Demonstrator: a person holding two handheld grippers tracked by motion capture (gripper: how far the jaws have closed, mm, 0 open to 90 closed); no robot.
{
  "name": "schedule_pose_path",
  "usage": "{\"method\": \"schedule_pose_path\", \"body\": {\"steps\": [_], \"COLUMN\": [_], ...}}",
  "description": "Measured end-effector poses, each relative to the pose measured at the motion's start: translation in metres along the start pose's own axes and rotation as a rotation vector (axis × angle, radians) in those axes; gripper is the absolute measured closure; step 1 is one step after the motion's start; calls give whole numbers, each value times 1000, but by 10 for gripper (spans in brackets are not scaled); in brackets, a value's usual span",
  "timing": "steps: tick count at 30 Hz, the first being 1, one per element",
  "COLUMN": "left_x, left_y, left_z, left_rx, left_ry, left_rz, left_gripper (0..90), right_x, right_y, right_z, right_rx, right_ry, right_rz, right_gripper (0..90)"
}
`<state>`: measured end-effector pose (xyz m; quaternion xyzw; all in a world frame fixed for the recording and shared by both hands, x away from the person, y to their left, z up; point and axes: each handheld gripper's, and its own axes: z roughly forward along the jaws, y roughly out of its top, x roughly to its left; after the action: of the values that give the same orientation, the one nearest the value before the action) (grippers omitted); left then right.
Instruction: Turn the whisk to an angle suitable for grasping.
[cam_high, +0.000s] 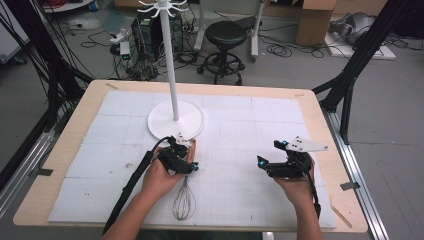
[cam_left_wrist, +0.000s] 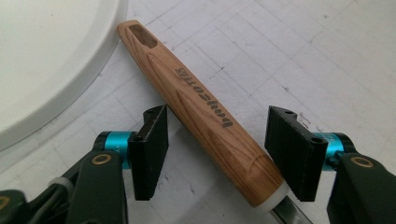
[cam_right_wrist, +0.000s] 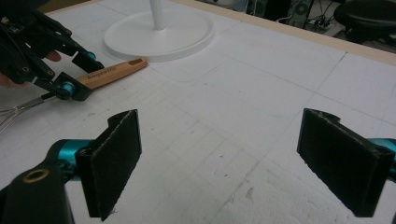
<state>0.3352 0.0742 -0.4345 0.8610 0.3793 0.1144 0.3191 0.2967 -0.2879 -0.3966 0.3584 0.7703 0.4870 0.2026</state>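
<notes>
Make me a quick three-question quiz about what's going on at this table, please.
1. True or false: the left gripper straddles the whisk's wooden handle.
2. What lies between the jaws of the right gripper? A) the whisk B) nothing but bare mat C) a cable
3. Which end of the whisk lies nearest the white stand's base?

Key
1. True; the pads do not yet press on it.
2. B
3. The handle's slotted tip; the wire loops point toward the person.

whisk handle (cam_left_wrist: 205, 112): wood-grain brown | stand base (cam_high: 176, 120): white | claw pads (cam_right_wrist: 119, 161): black
</notes>
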Motion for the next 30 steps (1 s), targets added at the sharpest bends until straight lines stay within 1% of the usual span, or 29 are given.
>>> {"method": "schedule_pose_path", "body": {"steps": [1, 2, 3, 6, 9, 12, 15, 18, 19, 21, 22, 23, 26, 29, 30], "left_x": [-3, -3, -3, -2, -1, 1, 1, 0, -1, -1, -1, -1, -1, -1, -1], "left_y": [2, 3, 3, 5, 8, 9, 10, 12, 14, 15, 16, 16, 17, 17, 17], "left_z": [0, 0, 0, -1, -1, -1, -1, -1, -1, -2, -2, -2, -2, -2, -2], "left_rx": [21, 28, 28, 55, 75, 85, 87, 105, 124, 132, 140, 144, 148, 152, 147], "left_ry": [17, 21, 21, 23, 26, 29, 33, 39, 46, 47, 38, 38, 36, 32, 23], "left_rz": [-6, -5, -5, -12, -16, -19, -16, -18, -13, -7, 8, 12, 14, 27, 70], "left_gripper": [427, 432, 437, 462, 492, 535, 543, 553, 571, 633, 661, 669, 670, 689, 692], "right_x": [1, 1, 2, 1, 1, 1, 1, 1, 1, 0, 0, 0, 0, 0, 0], "right_y": [0, 0, 0, 1, 0, -1, -1, 0, 0, 0, 0, 0, -1, -1, -1], "right_z": [0, 0, 1, 1, 2, 2, 2, 3, 3, 2, 2, 2, 0, 1, 1], "right_rx": [4, 4, 9, 5, 8, 16, 17, 15, 16, 13, 11, 13, 14, 15, 16], "right_ry": [-2, -4, -5, -7, -7, -8, -7, -8, -8, -8, -6, -8, -14, -15, -14], "right_rz": [-2, -7, -5, -12, -2, -7, -6, -7, -10, -10, -8, -3, -10, -13, -11], "right_gripper": [124, 124, 124, 124, 124, 124, 124, 124, 124, 124, 124, 124, 124, 125, 125]}}
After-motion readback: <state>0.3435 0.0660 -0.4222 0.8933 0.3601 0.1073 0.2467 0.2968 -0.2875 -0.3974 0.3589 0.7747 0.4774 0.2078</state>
